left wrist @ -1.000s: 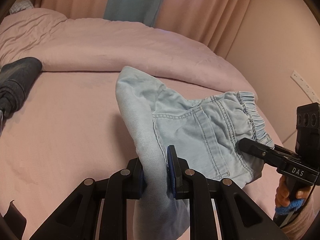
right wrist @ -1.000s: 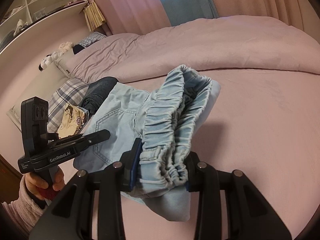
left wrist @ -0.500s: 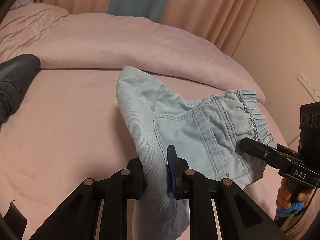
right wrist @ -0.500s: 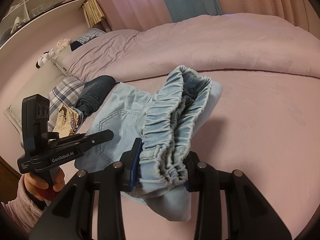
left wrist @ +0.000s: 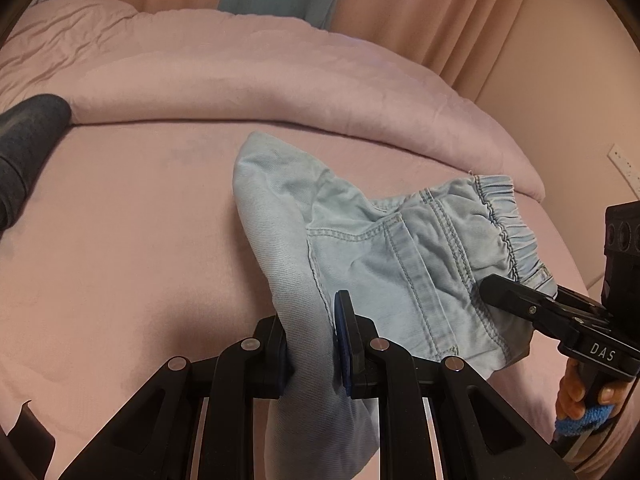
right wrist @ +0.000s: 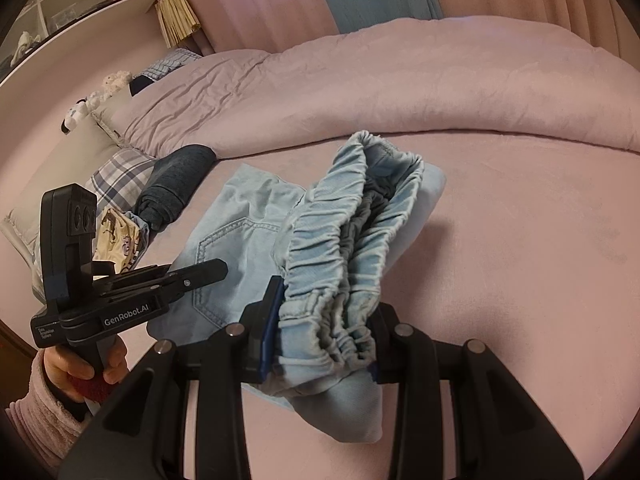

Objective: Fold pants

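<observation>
Pants [left wrist: 404, 264]: pale blue denim, folded into a short bundle, held just above the bed [left wrist: 120, 240] near its front edge. The part hanging below both grippers is cut off by the black gripper frames; whether the bundle's underside touches the sheet cannot be told.

Left gripper [left wrist: 310, 344]: fingers narrowly parted, pinching a thick fold of plain denim; the left pad is mostly buried in cloth. In the right wrist view this gripper [right wrist: 216, 270] shows side-on over the pocket panel, its tips hidden by cloth, held by a hand [right wrist: 80, 364] in a fuzzy pink sleeve [right wrist: 38, 424].

Right gripper [right wrist: 324, 340]: fingers moderately spread, clamped on the bunched elastic waistband [right wrist: 344, 256]; the right pad is hidden behind the gathers. In the left wrist view its tip [left wrist: 496, 288] meets the waistband end of the bundle.

Orientation: long axis runs from gripper to gripper, across the bed's front edge; waistband at the right gripper's end, folded edge at the left's. A fold corner points toward the duvet [left wrist: 280, 80].

Beyond the pants, toward the headboard end: a dark rolled garment [right wrist: 176, 184], a plaid pillow [right wrist: 116, 172], a small patterned item, hard to identify. The curtains [left wrist: 400, 12] are cut off at the top.
</observation>
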A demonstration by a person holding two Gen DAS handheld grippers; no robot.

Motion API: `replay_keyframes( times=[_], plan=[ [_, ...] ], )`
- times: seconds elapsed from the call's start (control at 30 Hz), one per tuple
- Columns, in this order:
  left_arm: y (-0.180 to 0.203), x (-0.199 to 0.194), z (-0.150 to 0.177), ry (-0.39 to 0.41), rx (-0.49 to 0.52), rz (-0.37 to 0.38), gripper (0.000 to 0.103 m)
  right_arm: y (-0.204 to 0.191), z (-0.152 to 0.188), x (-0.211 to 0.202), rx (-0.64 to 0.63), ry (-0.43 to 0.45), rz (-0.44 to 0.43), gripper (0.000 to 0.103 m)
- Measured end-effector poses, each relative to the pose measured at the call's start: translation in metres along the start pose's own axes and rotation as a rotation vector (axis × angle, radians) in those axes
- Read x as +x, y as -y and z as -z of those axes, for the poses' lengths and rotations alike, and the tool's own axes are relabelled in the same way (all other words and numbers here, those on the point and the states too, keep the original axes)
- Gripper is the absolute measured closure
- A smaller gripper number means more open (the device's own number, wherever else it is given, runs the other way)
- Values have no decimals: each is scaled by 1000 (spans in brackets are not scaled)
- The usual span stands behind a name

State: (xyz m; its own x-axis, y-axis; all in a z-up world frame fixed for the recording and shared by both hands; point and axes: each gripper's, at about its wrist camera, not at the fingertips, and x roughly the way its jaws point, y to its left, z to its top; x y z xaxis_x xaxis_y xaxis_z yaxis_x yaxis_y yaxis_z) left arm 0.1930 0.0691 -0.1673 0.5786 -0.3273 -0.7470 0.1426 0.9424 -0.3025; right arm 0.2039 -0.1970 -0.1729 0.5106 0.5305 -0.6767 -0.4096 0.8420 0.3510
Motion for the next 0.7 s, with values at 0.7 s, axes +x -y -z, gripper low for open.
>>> replay_keyframes(
  times=[0.7],
  plan=[
    [-11,25,-1,-69,-7,-56,86,21,3,31,69,-91,32,68]
  ],
)
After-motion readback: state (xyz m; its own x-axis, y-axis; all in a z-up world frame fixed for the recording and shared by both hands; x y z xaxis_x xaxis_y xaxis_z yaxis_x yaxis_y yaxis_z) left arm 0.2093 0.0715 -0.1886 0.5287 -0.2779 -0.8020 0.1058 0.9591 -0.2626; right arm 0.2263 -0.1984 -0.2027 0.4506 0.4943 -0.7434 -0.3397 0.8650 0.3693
